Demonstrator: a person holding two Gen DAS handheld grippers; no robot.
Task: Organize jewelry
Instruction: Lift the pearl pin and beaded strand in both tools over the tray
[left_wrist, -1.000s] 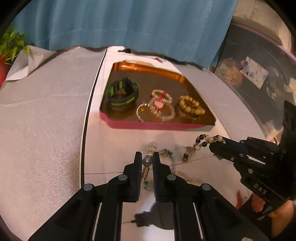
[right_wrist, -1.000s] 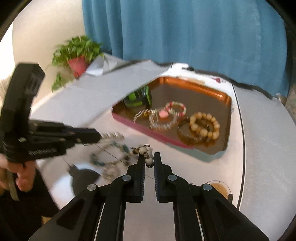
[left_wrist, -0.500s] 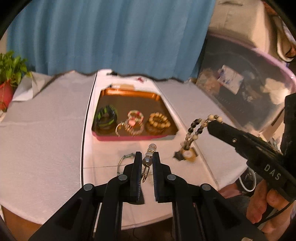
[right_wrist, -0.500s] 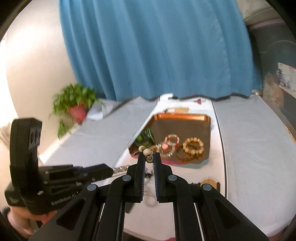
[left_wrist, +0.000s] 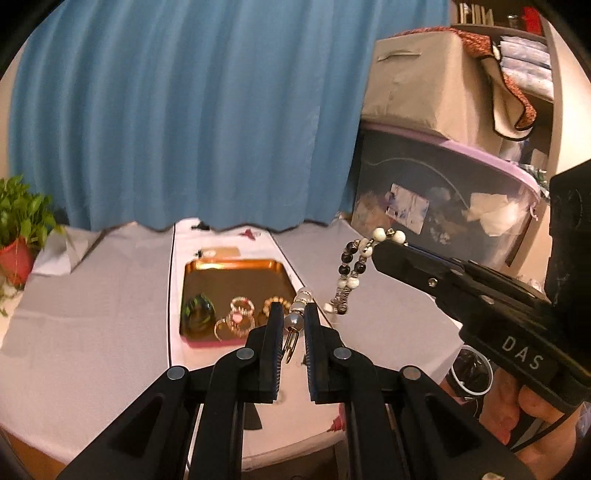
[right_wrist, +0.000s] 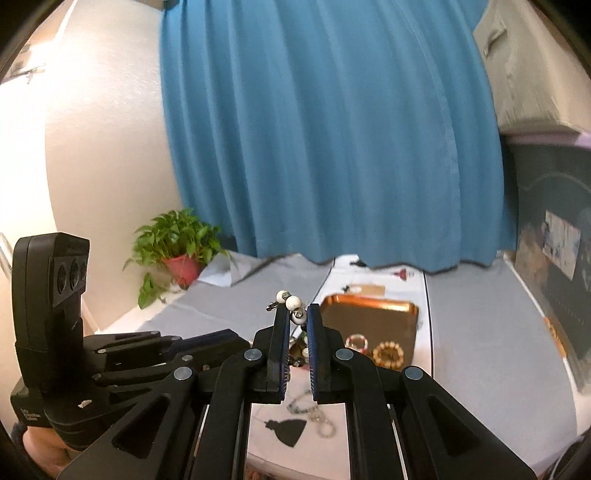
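Observation:
A beaded necklace hangs in the air between both grippers, high over the white table runner. In the left wrist view my left gripper (left_wrist: 293, 314) is shut on one end, a grey bead (left_wrist: 295, 321) with a gold clasp dangling below. To its right, my right gripper (left_wrist: 380, 245) pinches the other end, where black and white beads (left_wrist: 347, 280) droop. In the right wrist view my right gripper (right_wrist: 295, 314) is shut on white beads (right_wrist: 293, 302), with the left gripper (right_wrist: 236, 341) low at the left. The copper tray (left_wrist: 236, 264) below holds three bracelets.
A second chain (right_wrist: 314, 413) lies on the runner near a black dress-shaped motif (right_wrist: 288, 430). A potted plant (right_wrist: 177, 243) stands at the table's far left. A blue curtain (left_wrist: 184, 110) hangs behind. A lidded storage bin (left_wrist: 443, 192) stands beyond the right edge.
Both grippers have risen well above the table, carrying the beaded necklace up off the runner. The tray and table now look smaller and farther below.

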